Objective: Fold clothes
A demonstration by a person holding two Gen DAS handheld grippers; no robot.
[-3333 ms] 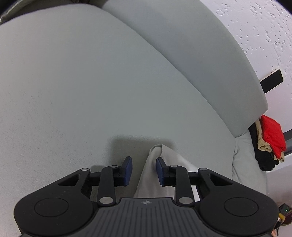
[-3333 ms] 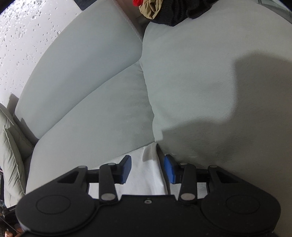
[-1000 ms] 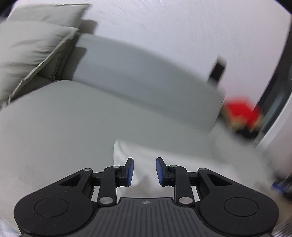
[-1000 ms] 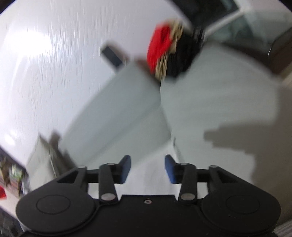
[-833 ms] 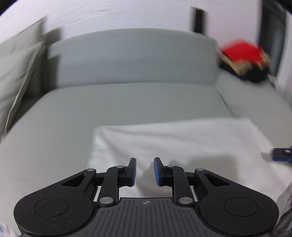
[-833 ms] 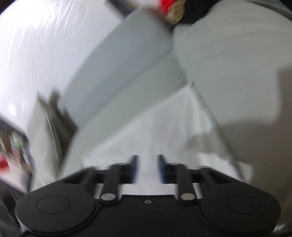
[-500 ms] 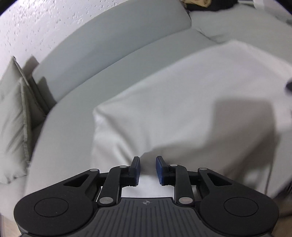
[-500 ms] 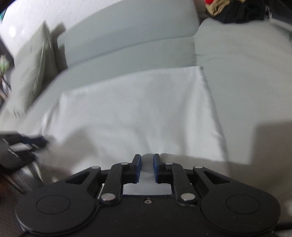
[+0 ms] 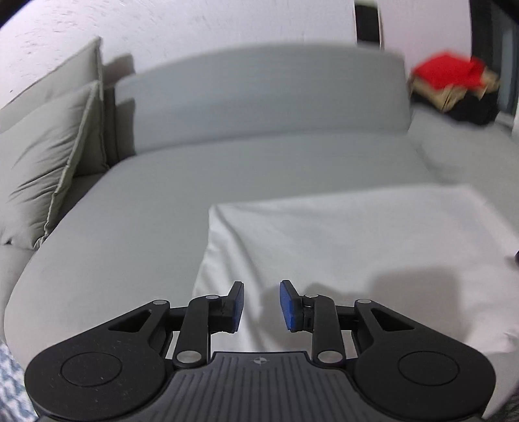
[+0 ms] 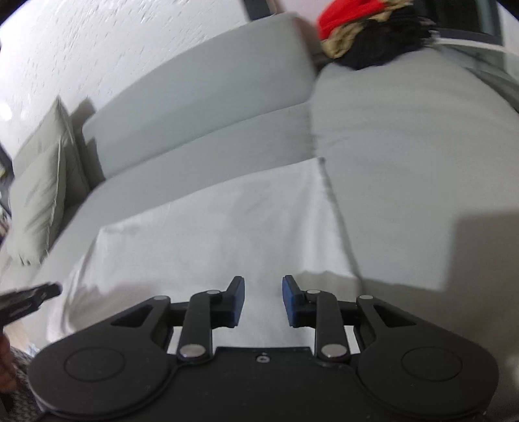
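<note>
My left gripper point(image 9: 261, 303) hangs over the near edge of the cloth point(image 9: 340, 246), jaws apart and opening, blue pads point(image 9: 238, 305) clear of the fabric; nothing between them. My right gripper point(image 10: 262, 300) does the same at the cloth's near right part: jaws apart, opening, gap empty, white fabric below.

Cloth: white, spread flat on the sofa seat point(image 9: 146, 201), near edge draped over the seat front. A few soft creases run back from its left near corner. Its right edge lies along the seam where the seat meets the wider cushion point(image 10: 405, 155) to the right. In the right wrist view the tip of my left gripper shows at the far left edge, blurred, just beside the cloth's left side.

Beyond the cloth: bare grey seat, then the backrest point(image 9: 259, 97). Two grey pillows point(image 9: 42, 155) lean at the left end of the sofa. At the far right corner, a heap of clothes point(image 9: 454, 87), red on top, tan and black under; blurred, so I can't count pieces. White textured wall point(image 9: 194, 29) behind.
</note>
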